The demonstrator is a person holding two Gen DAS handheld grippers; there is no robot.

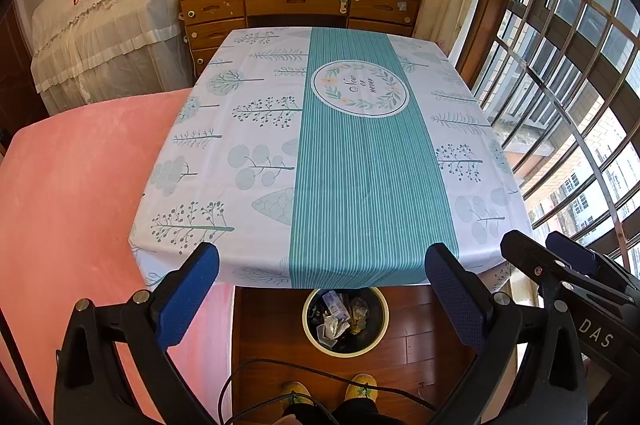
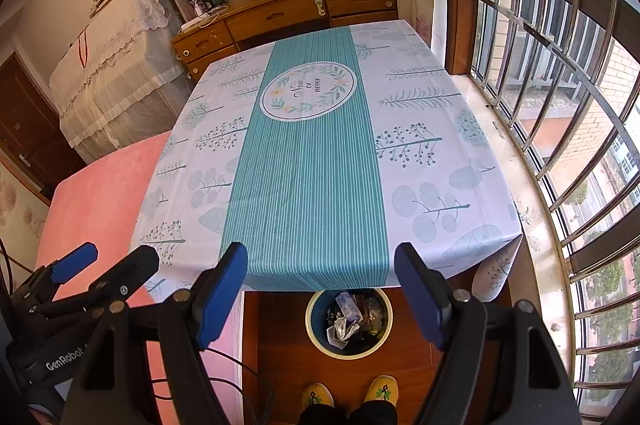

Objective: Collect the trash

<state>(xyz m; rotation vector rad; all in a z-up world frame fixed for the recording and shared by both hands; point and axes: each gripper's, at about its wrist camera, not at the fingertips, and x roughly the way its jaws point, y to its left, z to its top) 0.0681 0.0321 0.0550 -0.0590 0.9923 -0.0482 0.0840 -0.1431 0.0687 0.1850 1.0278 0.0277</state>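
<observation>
We see the bin (image 1: 345, 321) on the floor at the counter's (image 1: 348, 161) near edge, full of crumpled wrappers (image 2: 347, 321); both tongs, left (image 1: 322, 299) and right (image 2: 322, 299), gape wide, empty.

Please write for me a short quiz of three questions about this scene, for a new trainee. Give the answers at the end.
1. True or false: loose trash lies on the tablecloth.
2. Where does the trash bin stand?
A. on the pink bed
B. on the wooden floor at the near table edge
C. on the desk
3. Fill in: the left hand-held gripper and the right hand-held gripper both have their jaws ____ and hold nothing.

Key
1. False; the cloth is bare.
2. B; it stands in front of the person's yellow slippers, already holding trash.
3. open
</observation>
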